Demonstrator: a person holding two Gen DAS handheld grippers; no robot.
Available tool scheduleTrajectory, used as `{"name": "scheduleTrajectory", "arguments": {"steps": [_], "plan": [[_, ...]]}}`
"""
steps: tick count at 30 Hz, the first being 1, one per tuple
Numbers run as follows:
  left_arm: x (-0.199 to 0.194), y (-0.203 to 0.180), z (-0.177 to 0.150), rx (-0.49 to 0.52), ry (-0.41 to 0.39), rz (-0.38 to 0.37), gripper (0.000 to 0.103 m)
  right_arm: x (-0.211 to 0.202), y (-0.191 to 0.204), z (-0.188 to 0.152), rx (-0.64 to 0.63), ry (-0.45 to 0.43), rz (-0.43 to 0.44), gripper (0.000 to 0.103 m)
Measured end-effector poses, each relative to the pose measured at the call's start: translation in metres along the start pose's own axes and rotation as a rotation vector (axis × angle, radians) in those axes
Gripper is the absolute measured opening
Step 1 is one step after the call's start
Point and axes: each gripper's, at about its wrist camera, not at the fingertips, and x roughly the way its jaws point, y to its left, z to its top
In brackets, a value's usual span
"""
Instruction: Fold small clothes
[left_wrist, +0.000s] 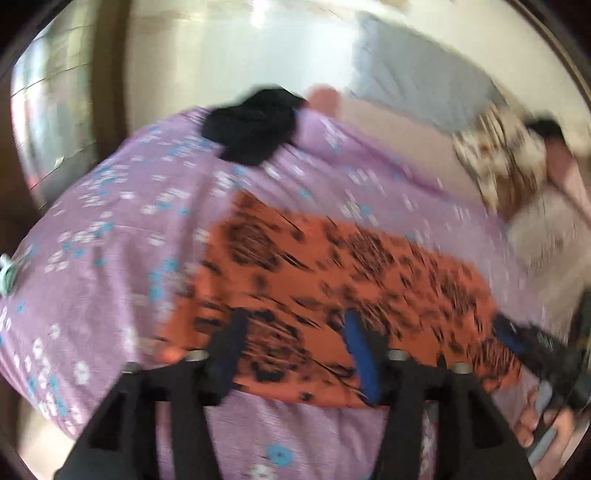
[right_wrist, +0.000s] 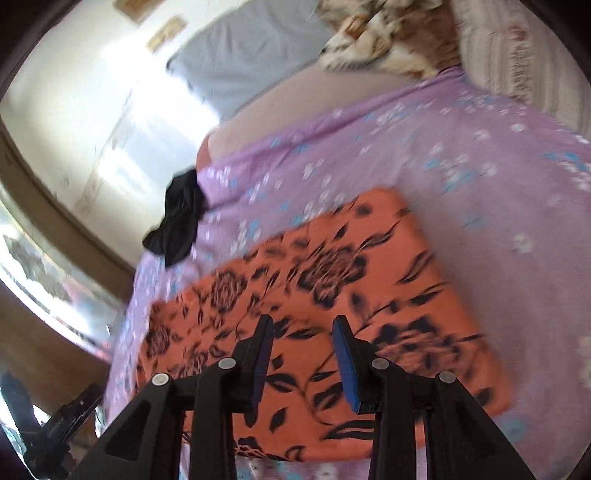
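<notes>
An orange cloth with a black flower print (left_wrist: 332, 280) lies folded into a flat rectangle on the purple flowered bedsheet (left_wrist: 110, 240); it also shows in the right wrist view (right_wrist: 332, 295). My left gripper (left_wrist: 295, 321) is open and empty, hovering above the cloth's near edge. My right gripper (right_wrist: 303, 323) is open and empty, above the near side of the cloth. The right gripper and the hand holding it show at the right edge of the left wrist view (left_wrist: 543, 354). A crumpled black garment (left_wrist: 255, 125) lies at the far edge of the sheet, also in the right wrist view (right_wrist: 177, 221).
A grey pillow (left_wrist: 417, 74) and a patterned cushion (left_wrist: 498, 155) lie at the head of the bed. A pale striped cushion (right_wrist: 517, 55) sits at the far right. The purple bedsheet (right_wrist: 480, 184) spreads around the cloth. A wooden frame and window are on the left.
</notes>
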Motion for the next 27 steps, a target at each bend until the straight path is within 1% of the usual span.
{"name": "scheduleTrajectory", "arguments": {"steps": [3,4,6,7,8,10,12,14,16,17,19,20,21,22,24,26,27], "plan": [[0.029,-0.03,-0.011,0.082,0.092,0.041,0.062,0.024,0.011,-0.007,-0.03,0.076,-0.027,0.036],[0.037,-0.036,-0.015,0.099,0.117,0.046,0.063,0.023,0.009,-0.011,-0.033,0.091,-0.029,0.036],[0.061,-0.043,-0.024,0.094,0.201,0.095,0.069,0.043,0.011,-0.016,-0.044,0.161,-0.057,0.036],[0.074,-0.043,-0.029,0.094,0.249,0.118,0.07,0.047,0.006,-0.02,-0.045,0.193,-0.08,0.035],[0.081,-0.043,-0.032,0.097,0.269,0.135,0.07,0.054,0.001,-0.024,-0.035,0.231,-0.106,0.035],[0.08,-0.048,-0.034,0.126,0.232,0.16,0.073,0.05,-0.006,-0.022,-0.016,0.226,-0.081,0.035],[0.08,-0.051,-0.032,0.135,0.257,0.18,0.073,0.045,-0.007,-0.02,-0.008,0.223,-0.071,0.035],[0.074,-0.051,-0.026,0.103,0.258,0.163,0.073,0.036,-0.008,-0.018,0.004,0.194,-0.061,0.035],[0.065,-0.053,-0.018,0.078,0.229,0.135,0.073,0.026,-0.007,-0.014,-0.001,0.152,-0.05,0.036],[0.064,-0.055,-0.016,0.079,0.219,0.136,0.073,0.02,-0.007,-0.013,-0.006,0.126,-0.049,0.036],[0.062,-0.057,-0.011,0.086,0.211,0.157,0.074,0.013,-0.008,-0.01,-0.001,0.106,-0.052,0.036],[0.064,-0.058,-0.01,0.082,0.215,0.169,0.075,0.013,-0.01,-0.01,0.012,0.108,-0.052,0.036],[0.068,-0.057,-0.009,0.081,0.226,0.179,0.082,0.016,-0.014,-0.01,0.032,0.125,-0.052,0.036],[0.077,-0.054,-0.012,0.082,0.255,0.194,0.086,0.021,-0.017,-0.011,0.055,0.151,-0.055,0.036],[0.094,-0.046,-0.023,0.077,0.329,0.233,0.088,0.035,-0.027,-0.016,0.096,0.218,-0.074,0.036],[0.094,-0.042,-0.027,0.072,0.279,0.222,0.095,0.035,-0.033,-0.017,0.118,0.209,-0.057,0.035],[0.093,-0.043,-0.029,0.082,0.275,0.224,0.096,0.033,-0.033,-0.016,0.118,0.209,-0.054,0.035]]}}
